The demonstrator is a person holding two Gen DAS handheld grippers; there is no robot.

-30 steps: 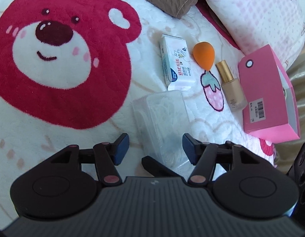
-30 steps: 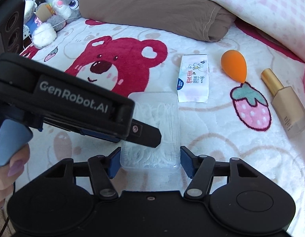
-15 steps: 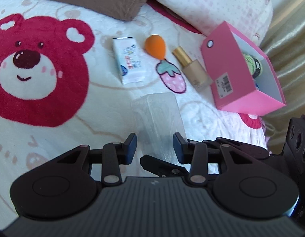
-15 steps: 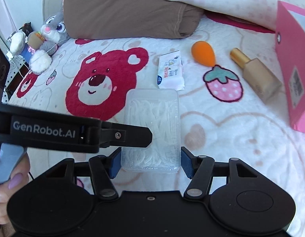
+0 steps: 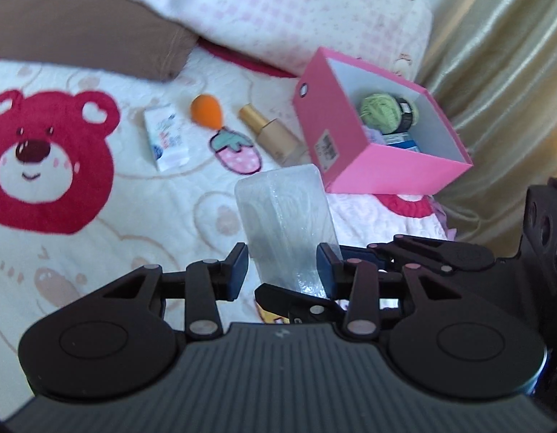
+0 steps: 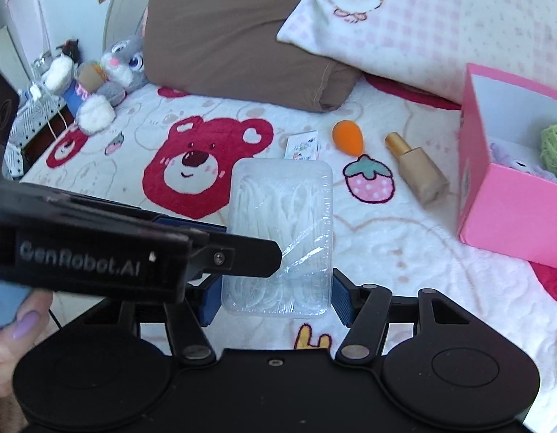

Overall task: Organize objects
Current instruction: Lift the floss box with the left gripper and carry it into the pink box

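Right wrist: left gripper (image 6: 278,252) hides clear box (image 6: 278,216) edge.

A brown pillow (image 6: 238,36) lies beside a pink checked pillow (image 6: 422,25), with plush toys (image 6: 98,79) at the bed's far edge.

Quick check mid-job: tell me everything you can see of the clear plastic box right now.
The clear plastic box is a flat rounded-corner rectangle, see-through and glossy, packed with thin white sticks, lid closed. It is off the blanket, long axis pointing away from the cameras. The right claw clamps its near end across the width; the left claw has blue pads on its two faces. One left finger lies across its top. The pink box is close behind, apart.
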